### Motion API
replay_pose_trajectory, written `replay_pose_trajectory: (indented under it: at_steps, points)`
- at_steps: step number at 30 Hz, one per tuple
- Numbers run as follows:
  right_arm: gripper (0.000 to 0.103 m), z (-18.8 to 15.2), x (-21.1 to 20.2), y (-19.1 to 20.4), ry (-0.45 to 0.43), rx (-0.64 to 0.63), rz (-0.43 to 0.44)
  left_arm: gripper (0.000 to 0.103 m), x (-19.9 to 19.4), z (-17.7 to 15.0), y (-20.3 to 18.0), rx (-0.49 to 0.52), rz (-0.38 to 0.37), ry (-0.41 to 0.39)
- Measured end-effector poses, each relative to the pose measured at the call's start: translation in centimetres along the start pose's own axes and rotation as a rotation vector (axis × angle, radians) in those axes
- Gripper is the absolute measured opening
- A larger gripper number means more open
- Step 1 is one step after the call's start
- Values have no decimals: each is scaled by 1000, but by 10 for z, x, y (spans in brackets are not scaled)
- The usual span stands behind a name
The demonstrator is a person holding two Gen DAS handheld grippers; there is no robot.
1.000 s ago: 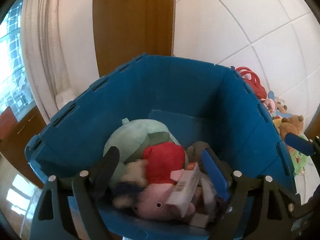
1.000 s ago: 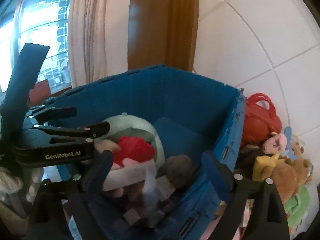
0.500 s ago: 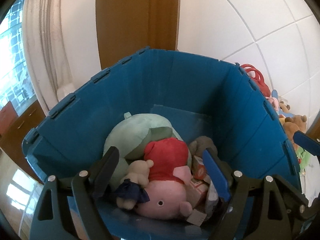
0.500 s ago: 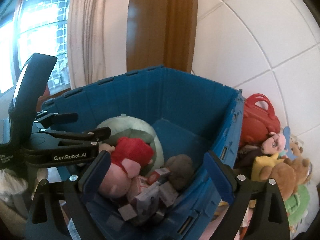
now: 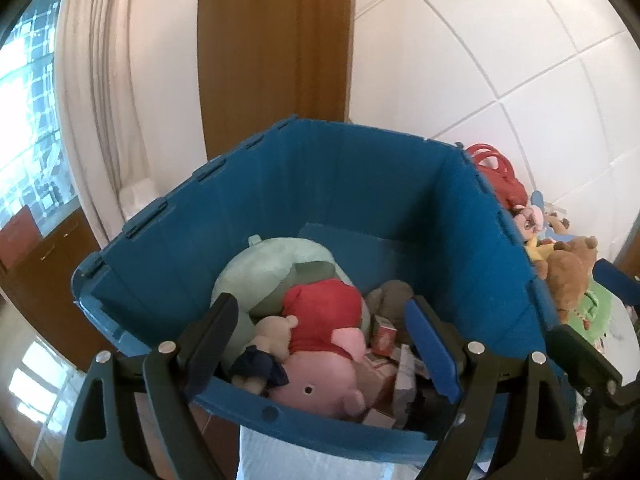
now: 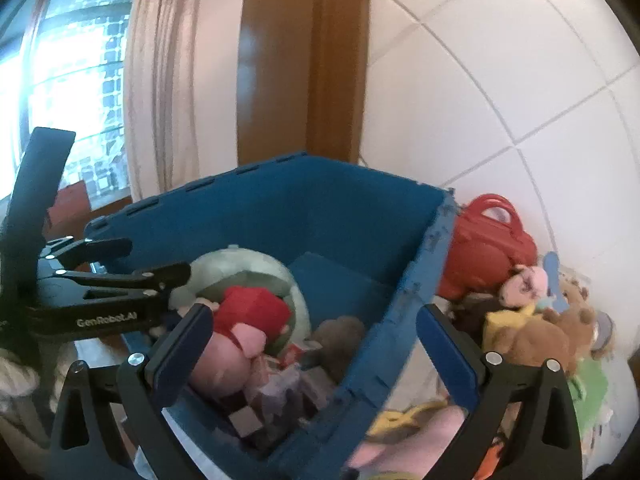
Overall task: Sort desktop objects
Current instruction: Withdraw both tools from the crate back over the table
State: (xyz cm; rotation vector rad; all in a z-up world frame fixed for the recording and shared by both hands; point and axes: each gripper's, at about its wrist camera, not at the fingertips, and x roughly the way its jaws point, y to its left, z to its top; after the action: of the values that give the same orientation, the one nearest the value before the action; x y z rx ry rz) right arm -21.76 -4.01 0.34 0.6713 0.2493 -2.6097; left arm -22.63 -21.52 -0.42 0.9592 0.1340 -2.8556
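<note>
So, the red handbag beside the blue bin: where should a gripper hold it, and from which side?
Probably by the looped handles on top of the red handbag, coming from above. They stand clear, while plush toys crowd its front and the blue bin blocks its left side.

Plush toys (image 5: 320, 320) and small boxes (image 5: 384, 334) (perhaps cartons) lie in the bin (image 5: 360, 184); more toys (image 6: 536, 332) lie right of it.

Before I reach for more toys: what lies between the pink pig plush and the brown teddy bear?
The blue bin's side wall: the pink pig plush lies inside, the brown teddy bear outside. The right wrist view shows it best.
</note>
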Motion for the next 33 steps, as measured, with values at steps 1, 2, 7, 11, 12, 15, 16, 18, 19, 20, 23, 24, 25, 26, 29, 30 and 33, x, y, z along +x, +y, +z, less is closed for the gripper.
replay_pose_trajectory:
  at_steps: [1,2,7,11,12,15,16,18,19,20,23,24,25,26,29,30,33]
  points:
    - [103,-2,-4,-3,2,2,-9,86,-4,-1,-4,3,-4,-3]
    - [103,-5,-7,-6,4,4,-19,86,-7,-1,-8,6,-6,-6]
    - [103,-22,-33,-31,-1,33,-56,86,-30,-11,-42,41,-22,-23]
    - [103,-39,-60,-60,-4,59,-78,90,-48,-21,-79,62,-39,-37]
    - [103,-43,-66,-66,-5,61,-85,93,-53,-24,-89,68,-43,-40]
    - [103,-59,-91,-93,-3,86,-106,102,-67,-35,-124,89,-56,-50]
    - [103,-66,-98,-103,2,93,-112,102,-72,-41,-138,97,-65,-51]
    - [103,-81,-114,-124,13,108,-129,102,-81,-52,-164,111,-81,-51]
    - [103,-90,-123,-136,20,116,-139,102,-84,-57,-176,116,-87,-50]
    - [103,-98,-132,-146,25,121,-146,102,-87,-63,-189,118,-94,-44]
    - [103,-127,-159,-179,45,138,-173,102,-92,-87,-227,129,-119,-15]
    - [103,-136,-167,-189,52,147,-184,102,-92,-97,-241,139,-124,1]
    - [103,-146,-175,-200,59,156,-195,102,-91,-107,-255,151,-129,18]
    - [103,-157,-182,-212,73,168,-208,102,-91,-115,-264,157,-133,31]
    - [103,-194,-201,-246,122,209,-245,102,-86,-145,-296,176,-161,89]
    - [103,-205,-206,-256,142,224,-255,102,-84,-154,-306,189,-166,111]
    - [103,-234,-214,-280,198,273,-278,102,-76,-180,-335,250,-182,173]
